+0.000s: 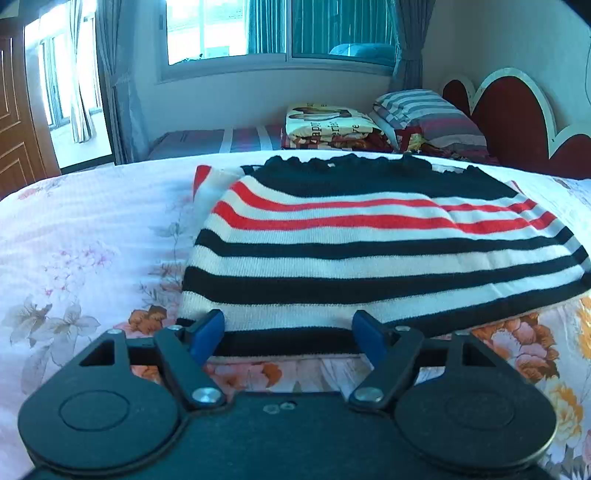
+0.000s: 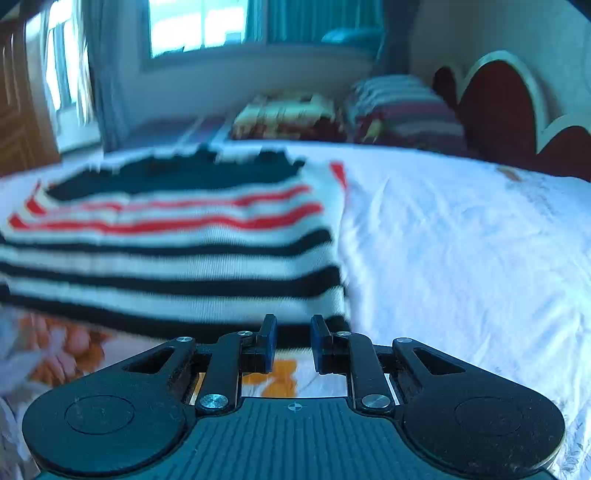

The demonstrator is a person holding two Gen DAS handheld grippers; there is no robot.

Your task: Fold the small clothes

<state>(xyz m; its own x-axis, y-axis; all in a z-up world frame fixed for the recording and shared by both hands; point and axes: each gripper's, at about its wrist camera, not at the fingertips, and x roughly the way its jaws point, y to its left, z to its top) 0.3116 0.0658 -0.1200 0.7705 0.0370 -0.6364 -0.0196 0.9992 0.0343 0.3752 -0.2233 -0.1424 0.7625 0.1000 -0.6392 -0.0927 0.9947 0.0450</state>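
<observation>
A small knit sweater [image 1: 369, 240] with black, white and red stripes lies flat on the floral bedsheet [image 1: 74, 240]. My left gripper [image 1: 288, 334] is wide open, its blue pads [image 1: 207, 332] at the sweater's near hem, left part. In the blurred right wrist view the sweater [image 2: 184, 258] lies left and ahead. My right gripper [image 2: 293, 339] is open with a narrow gap, its blue pads [image 2: 269, 341] at the hem's right corner, holding nothing.
Folded blankets [image 1: 332, 127] and a striped pillow [image 1: 424, 114] lie at the far end by the red headboard [image 1: 517, 122]. A window with curtains [image 1: 258, 33] is behind. White sheet [image 2: 461, 240] stretches to the right of the sweater.
</observation>
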